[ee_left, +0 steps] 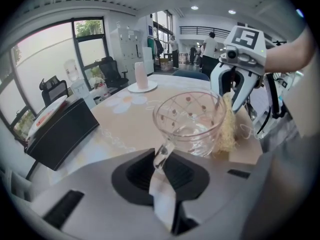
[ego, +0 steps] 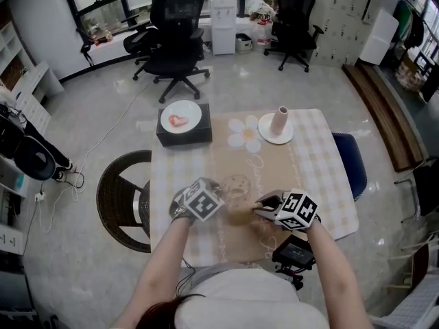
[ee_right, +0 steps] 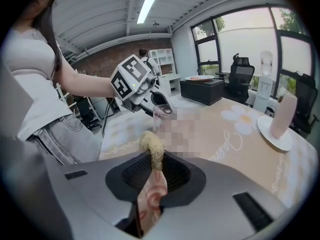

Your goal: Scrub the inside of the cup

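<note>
A clear glass cup (ee_left: 189, 118) with a dotted pattern stands on the table's cloth (ego: 309, 156). My left gripper (ee_left: 162, 158) is shut on its handle. In the head view the cup (ego: 235, 186) sits between my two grippers. My right gripper (ee_right: 153, 159) is shut on a pale yellow fibrous scrubber (ee_right: 152, 145). In the left gripper view the scrubber (ee_left: 227, 126) hangs from the right gripper (ee_left: 235, 86) just outside the cup's right wall, down near the table. I cannot tell whether it touches the glass. The left gripper (ee_right: 135, 81) shows behind the cup (ee_right: 161, 115) in the right gripper view.
A black box (ego: 184, 134) bearing a white plate with something red stands at the table's far left. A white saucer with a pink cylinder (ego: 278, 122) is at the far right. A wicker chair (ego: 122, 199) stands left of the table, a blue seat (ego: 348, 162) right.
</note>
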Demonstrator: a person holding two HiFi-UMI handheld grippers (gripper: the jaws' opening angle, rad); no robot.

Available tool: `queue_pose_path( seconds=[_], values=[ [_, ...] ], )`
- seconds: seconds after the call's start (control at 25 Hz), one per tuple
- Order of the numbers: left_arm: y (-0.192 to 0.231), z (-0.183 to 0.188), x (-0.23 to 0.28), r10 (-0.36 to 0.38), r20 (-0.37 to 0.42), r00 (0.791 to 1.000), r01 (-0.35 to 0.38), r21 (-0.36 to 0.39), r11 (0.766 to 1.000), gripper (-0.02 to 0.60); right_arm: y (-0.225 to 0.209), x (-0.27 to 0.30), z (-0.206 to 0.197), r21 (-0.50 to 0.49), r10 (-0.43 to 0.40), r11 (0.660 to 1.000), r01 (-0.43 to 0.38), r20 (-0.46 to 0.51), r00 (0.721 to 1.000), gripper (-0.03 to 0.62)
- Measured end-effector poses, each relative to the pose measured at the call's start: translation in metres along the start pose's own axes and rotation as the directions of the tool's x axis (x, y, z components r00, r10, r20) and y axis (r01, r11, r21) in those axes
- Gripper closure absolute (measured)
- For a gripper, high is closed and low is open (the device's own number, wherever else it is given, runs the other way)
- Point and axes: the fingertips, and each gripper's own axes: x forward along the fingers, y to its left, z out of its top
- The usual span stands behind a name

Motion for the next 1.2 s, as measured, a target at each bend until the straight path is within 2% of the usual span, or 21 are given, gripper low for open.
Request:
queue_pose_path(
  seconds=[0.28,0.48,0.6,0.84,0.96,1.08,1.2],
  values=[
    [0.001,-0.002,0.0,0.003,0.004,1.0,-0.003,-0.001,1.0,0.528,0.008,-0.015,0.008,-0.023,0.021,1.0,-0.02,0.067,0.998,0.528],
    [0.0,-0.002,0.002,0.003,0.002,1.0,-0.003,0.001,1.0,0.528,0.006,-0.038,0.026,-0.026,0.022,1.0,-0.017,0.19,0.982,0.529],
    [0.002,-0.002,0.003,0.005,0.004,1.0,-0.005,0.0,1.0,0.529,-0.004,-0.048,0.037,-0.035,-0.003,0.999,0.011,0.238,0.971,0.528],
    [0.002,-0.004,0.004,0.005,-0.004,1.0,-0.005,-0.01,1.0,0.528,-0.018,-0.047,0.039,-0.013,-0.038,0.999,0.043,0.241,0.97,0.528],
    [0.002,-0.005,0.004,-0.01,0.0,1.0,0.01,-0.045,0.999,0.528,-0.02,-0.04,0.034,0.009,-0.038,0.999,0.037,0.242,0.97,0.528],
    [0.003,-0.004,0.003,-0.035,0.013,0.999,0.036,-0.089,0.995,0.529,-0.021,-0.03,0.02,0.008,-0.039,0.999,0.038,0.19,0.981,0.528],
    [0.003,-0.004,0.003,-0.045,0.012,0.999,0.046,-0.093,0.995,0.529,-0.021,-0.024,0.011,0.023,-0.039,0.999,0.036,0.162,0.986,0.528]
  ],
)
